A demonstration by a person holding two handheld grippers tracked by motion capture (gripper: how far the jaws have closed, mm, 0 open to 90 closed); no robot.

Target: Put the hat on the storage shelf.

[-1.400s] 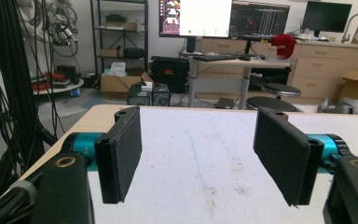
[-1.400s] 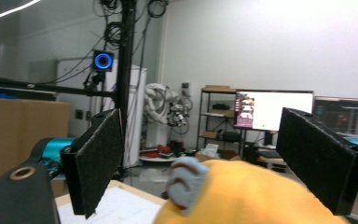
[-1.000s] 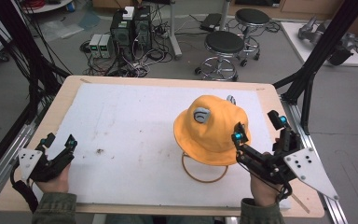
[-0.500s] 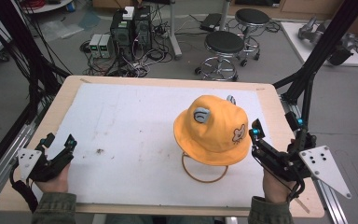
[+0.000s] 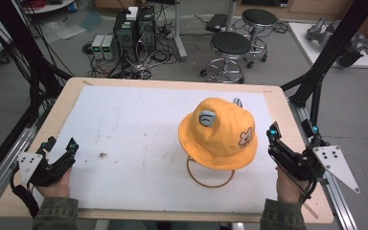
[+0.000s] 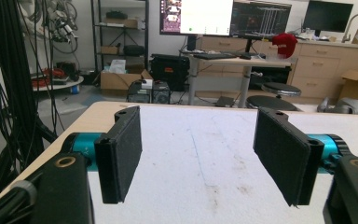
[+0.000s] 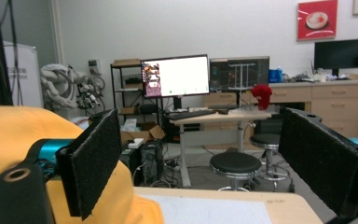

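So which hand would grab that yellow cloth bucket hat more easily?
Probably the right. The right gripper sits open just beside the yellow cloth bucket hat; the left gripper is far across the white board.

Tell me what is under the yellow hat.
An orange cord loop pokes out from under the yellow hat at its near brim, lying on the white mat. Anything beneath the crown is hidden.
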